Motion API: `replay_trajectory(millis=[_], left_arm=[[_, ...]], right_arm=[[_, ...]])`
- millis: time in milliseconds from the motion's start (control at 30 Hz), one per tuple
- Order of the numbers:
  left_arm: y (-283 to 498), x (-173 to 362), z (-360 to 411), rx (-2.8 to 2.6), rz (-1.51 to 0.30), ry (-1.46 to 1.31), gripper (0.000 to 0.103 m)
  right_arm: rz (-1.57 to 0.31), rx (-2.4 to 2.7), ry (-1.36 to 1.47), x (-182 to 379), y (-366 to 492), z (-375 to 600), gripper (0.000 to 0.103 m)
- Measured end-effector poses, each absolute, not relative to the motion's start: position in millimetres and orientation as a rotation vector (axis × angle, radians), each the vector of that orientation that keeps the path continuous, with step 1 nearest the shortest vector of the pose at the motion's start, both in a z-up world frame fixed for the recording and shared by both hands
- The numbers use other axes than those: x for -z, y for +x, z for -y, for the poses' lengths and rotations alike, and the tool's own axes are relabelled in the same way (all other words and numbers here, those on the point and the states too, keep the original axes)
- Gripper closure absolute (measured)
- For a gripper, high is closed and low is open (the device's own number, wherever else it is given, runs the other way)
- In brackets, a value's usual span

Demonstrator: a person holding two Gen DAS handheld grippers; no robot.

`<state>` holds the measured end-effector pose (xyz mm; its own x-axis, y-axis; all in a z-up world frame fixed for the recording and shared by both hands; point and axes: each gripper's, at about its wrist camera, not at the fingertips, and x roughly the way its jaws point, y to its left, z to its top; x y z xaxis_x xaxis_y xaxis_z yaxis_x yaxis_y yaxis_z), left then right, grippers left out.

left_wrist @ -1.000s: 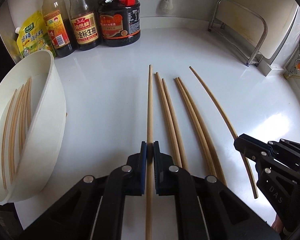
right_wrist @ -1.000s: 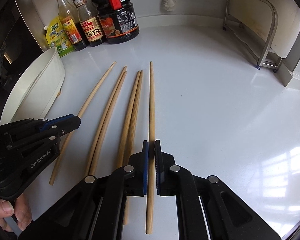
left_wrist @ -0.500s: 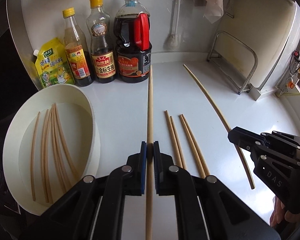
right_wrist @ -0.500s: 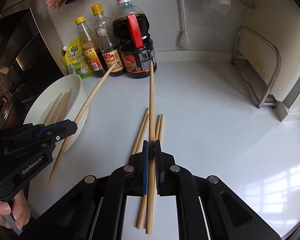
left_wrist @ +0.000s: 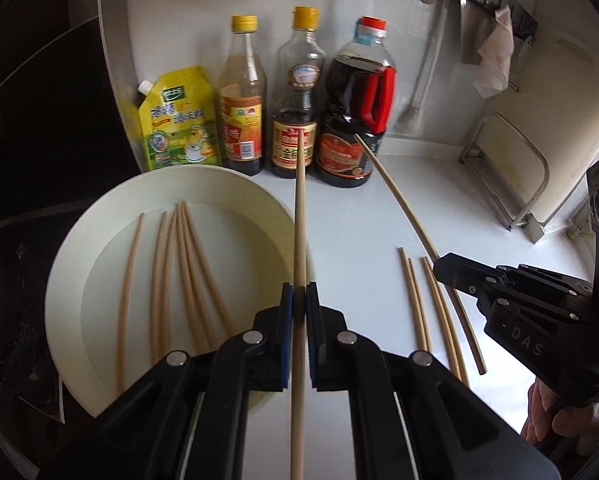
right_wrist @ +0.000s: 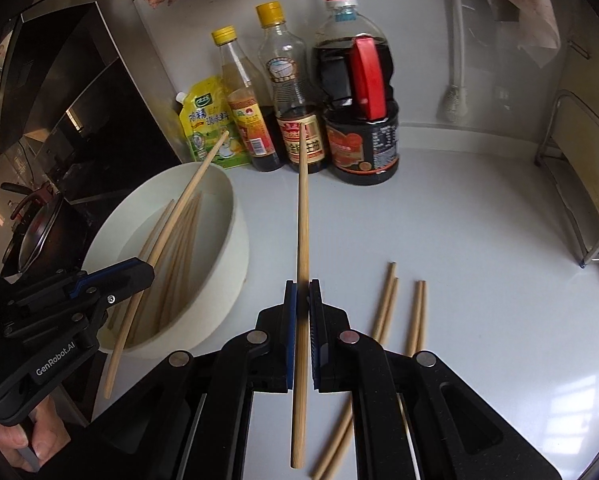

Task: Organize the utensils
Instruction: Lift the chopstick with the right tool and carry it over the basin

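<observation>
Hiding chopstick (left_wrist: 299, 216) ends, hand-held gripper (left_wrist: 298, 300) bodies

At the top centre a yellow seasoning pouch (left_wrist: 177, 120), two yellow-capped bottles (left_wrist: 241, 96) and a large dark soy sauce jug (left_wrist: 357, 108) with a red handle line the back wall. A metal rack (left_wrist: 507, 176) stands at the right on the white countertop (left_wrist: 379, 216).

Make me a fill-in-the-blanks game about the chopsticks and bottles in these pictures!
1. Each tool, the left tool and the right tool, holds ____ chopstick.
2. The loose chopsticks lying on the counter number ____.
3. The white bowl already holds ____ chopsticks.
4. The biggest sauce bottle has a ____ handle.

Missing words: one; four; six; red
</observation>
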<state>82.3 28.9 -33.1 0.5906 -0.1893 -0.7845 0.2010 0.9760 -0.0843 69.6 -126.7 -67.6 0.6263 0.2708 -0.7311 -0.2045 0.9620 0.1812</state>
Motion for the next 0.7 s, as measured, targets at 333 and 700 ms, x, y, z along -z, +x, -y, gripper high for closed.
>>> replay_trajectory(millis=[333, 700], left_arm=[[101.5, 39.9, -115.9, 0.069, -0.929, -0.051, 0.096], [124.6, 76.4, -158.2, 0.024, -1.008, -0.054, 0.096]], right_arm=[[-0.86, -0.413, 0.027, 65.5, 109.5, 39.5, 0.097], [-0.976, -0.458, -0.016, 100.9, 149.5, -34.9, 0.097]])
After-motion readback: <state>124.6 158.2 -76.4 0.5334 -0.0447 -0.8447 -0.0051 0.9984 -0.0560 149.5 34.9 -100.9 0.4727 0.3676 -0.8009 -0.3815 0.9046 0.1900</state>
